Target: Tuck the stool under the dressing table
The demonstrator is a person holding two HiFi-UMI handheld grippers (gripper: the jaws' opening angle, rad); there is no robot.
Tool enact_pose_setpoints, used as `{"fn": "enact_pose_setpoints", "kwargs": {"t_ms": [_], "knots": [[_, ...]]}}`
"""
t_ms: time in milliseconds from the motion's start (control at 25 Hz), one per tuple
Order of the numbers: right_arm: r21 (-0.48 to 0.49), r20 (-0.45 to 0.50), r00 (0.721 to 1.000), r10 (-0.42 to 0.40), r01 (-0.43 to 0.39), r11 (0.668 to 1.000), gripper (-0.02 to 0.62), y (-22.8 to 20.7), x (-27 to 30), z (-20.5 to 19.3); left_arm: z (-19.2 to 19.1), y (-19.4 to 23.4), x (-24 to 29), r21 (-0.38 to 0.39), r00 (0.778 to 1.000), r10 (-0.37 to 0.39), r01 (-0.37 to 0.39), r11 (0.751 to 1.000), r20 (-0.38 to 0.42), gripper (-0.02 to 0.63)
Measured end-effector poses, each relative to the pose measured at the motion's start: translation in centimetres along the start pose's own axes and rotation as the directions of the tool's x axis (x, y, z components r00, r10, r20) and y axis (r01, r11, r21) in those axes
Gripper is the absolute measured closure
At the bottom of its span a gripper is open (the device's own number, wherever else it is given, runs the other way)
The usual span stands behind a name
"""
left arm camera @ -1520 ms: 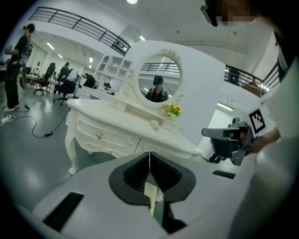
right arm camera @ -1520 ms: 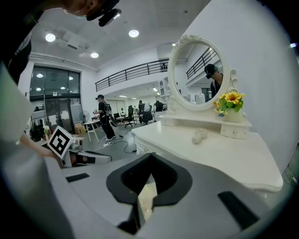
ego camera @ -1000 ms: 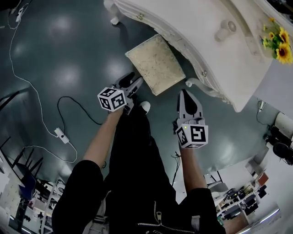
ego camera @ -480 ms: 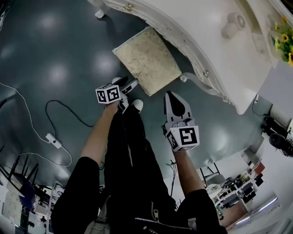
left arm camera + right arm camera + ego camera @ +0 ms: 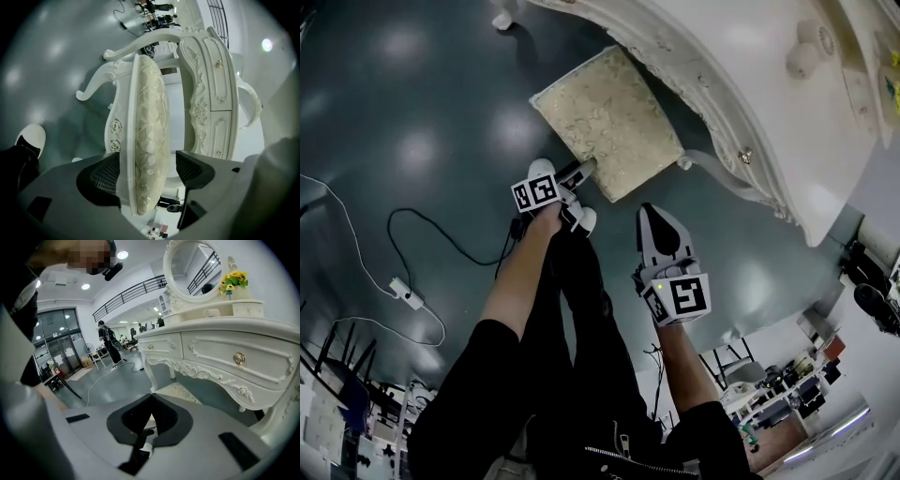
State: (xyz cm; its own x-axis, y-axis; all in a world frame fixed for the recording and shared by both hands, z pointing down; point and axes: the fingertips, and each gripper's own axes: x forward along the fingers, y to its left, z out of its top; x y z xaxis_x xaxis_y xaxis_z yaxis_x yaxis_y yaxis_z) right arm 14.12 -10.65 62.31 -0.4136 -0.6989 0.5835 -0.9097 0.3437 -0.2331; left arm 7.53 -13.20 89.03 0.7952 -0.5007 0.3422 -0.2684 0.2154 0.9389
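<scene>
Our left gripper (image 5: 579, 170) has just been opening its jaws; they stand wide astride the cushioned stool's (image 5: 605, 117) near edge, not pinching it. The stool stands at twelve o'clock, partly under the white dressing table (image 5: 741, 84). At five o'clock, our right gripper (image 5: 650, 214) is closed, empty.

One stool (image 5: 607, 122), one dressing table (image 5: 741, 56) — and two grippers (left gripper (image 5: 579, 170), right gripper (image 5: 649, 208)).

Glossy grey-green floor (image 5: 403, 122) below me, ceiling-light glare on it. White corded adapter block (image 5: 405, 292) at my left, black cable (image 5: 462, 245) looped near it. Right gripper view: sunflowers (image 5: 233, 280) high at right; person (image 5: 107, 341) standing far back under balcony railing (image 5: 131, 292).
</scene>
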Motion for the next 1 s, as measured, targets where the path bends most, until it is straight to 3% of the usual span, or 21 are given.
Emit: {"fn": "enact_pose_setpoints", "kwargs": {"t_ms": [160, 240, 280, 680, 1000], "knots": [[0.024, -0.019, 1.000, -0.009, 0.009, 1.000, 0.588, -0.4, 0.0, -1.6, 0.1, 0.4, 1.1, -0.102, 0.994, 0.031, -0.020, 0.995, 0.102, 0.256], [0.042, -0.014, 1.000, -0.017, 0.017, 0.999, 0.588, -0.5, 0.0, -1.7, 0.5, 1.0, 0.9, -0.157, 0.983, 0.063, -0.035, 0.987, 0.174, 0.331], [0.049, -0.010, 1.000, -0.019, 0.020, 0.999, 0.588, -0.6, 0.1, -1.6, 0.6, 1.1, 0.7, -0.170, 0.977, 0.070, -0.035, 0.985, 0.204, 0.333], [0.066, 0.001, 1.000, -0.029, 0.028, 0.997, 0.588, -1.5, 0.9, -1.9, 3.6, 0.4, 3.0, -0.231, 0.942, 0.023, 0.059, 0.971, 0.336, 0.342], [0.086, -0.002, 0.998, -0.060, 0.060, 0.994, 0.588, -2.8, 0.8, -2.9, 8.1, -1.4, 6.7, -0.200, 0.929, -0.014, 0.094, 0.975, 0.370, 0.344]]}}
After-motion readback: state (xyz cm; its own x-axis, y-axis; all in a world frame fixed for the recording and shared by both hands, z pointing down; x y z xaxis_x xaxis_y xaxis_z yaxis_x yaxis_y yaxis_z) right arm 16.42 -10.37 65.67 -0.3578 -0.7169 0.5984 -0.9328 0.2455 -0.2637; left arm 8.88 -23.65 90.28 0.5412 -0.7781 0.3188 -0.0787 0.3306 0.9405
